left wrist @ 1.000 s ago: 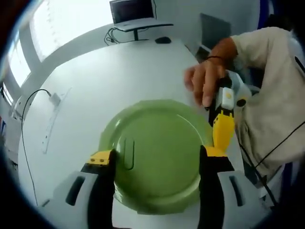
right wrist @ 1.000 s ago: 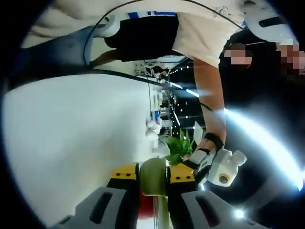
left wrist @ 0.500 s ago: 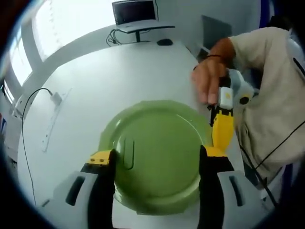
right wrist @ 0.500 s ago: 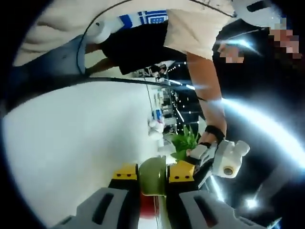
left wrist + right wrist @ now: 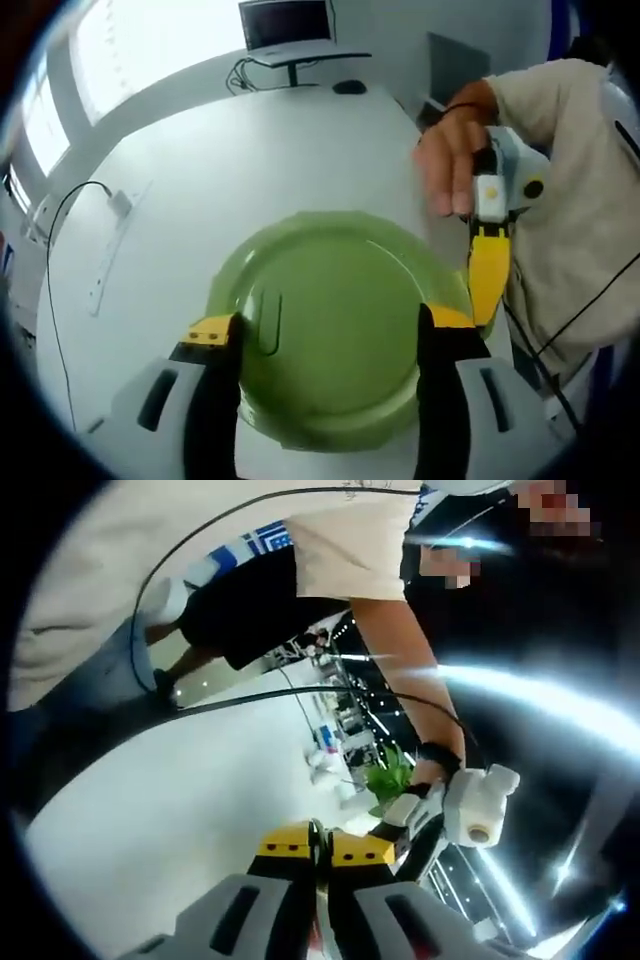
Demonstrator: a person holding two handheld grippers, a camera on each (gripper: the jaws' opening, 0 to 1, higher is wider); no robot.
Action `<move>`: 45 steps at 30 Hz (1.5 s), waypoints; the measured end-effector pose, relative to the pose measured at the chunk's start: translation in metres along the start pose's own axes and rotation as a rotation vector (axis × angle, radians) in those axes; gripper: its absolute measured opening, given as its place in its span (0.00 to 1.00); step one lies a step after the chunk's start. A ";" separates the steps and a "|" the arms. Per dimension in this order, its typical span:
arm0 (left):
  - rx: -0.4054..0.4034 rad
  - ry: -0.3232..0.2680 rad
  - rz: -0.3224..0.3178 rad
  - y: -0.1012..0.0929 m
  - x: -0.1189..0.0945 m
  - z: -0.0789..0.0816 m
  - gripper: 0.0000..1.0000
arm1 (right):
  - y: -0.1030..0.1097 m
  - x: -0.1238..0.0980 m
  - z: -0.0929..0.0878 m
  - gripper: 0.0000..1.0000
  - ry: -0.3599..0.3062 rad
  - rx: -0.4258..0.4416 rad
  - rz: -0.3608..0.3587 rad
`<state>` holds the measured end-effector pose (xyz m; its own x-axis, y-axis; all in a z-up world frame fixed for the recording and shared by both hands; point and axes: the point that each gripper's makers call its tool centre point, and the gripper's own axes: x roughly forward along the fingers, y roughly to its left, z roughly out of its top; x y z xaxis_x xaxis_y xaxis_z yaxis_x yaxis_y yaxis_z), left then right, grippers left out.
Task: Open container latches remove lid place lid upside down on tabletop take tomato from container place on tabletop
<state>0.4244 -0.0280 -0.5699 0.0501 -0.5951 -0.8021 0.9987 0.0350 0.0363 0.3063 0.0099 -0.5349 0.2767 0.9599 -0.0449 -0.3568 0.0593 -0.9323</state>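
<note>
1. Shifted since a second ago: the right gripper [image 5: 487, 310] now sits further right along the lid's [image 5: 330, 310] rim in the left gripper view; in the right gripper view the thick green edge once between its jaws has gone, leaving a thin sliver there.
2. Left gripper view, far left: a dark cable [image 5: 55, 240] loops over the white table [image 5: 200, 160]; a monitor [image 5: 286, 20] stands at the far edge, a mouse [image 5: 349, 87] just to its right.
3. Middle: the round green lid lies flat on the table, near the close edge; a U-shaped mark shows on its left half.
4. The left gripper [image 5: 330, 325] is spread wide; its jaws straddle the lid, one over the left rim, one over the right; whether they touch it I cannot tell.
5. Right: a hand [image 5: 452, 165] holds the right gripper, yellow jaws pointing down to the lid's right rim; a beige sleeve [image 5: 570, 150] lies behind.
6. Right gripper view: its jaws are drawn nearly together; whether they pinch the sliver I cannot tell.
7. Further right, a green plant [image 5: 385, 777]; beside it a hand with a dark wristband holds the left gripper's white body.
</note>
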 end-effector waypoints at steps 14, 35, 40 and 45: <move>0.004 -0.005 0.000 -0.007 0.003 0.010 0.65 | 0.003 -0.001 -0.006 0.07 0.032 0.036 0.004; 0.005 -0.027 -0.002 -0.001 -0.001 0.010 0.65 | 0.004 -0.001 0.008 0.13 0.049 0.069 0.001; 0.004 -0.031 -0.001 -0.002 -0.002 0.008 0.65 | 0.003 -0.002 0.014 0.15 0.046 0.088 -0.001; 0.005 -0.029 0.000 -0.011 -0.004 0.008 0.65 | -0.001 -0.003 0.020 0.20 0.038 0.086 -0.006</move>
<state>0.4137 -0.0325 -0.5623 0.0501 -0.6180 -0.7846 0.9987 0.0310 0.0394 0.2876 0.0122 -0.5264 0.3118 0.9486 -0.0542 -0.4299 0.0900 -0.8984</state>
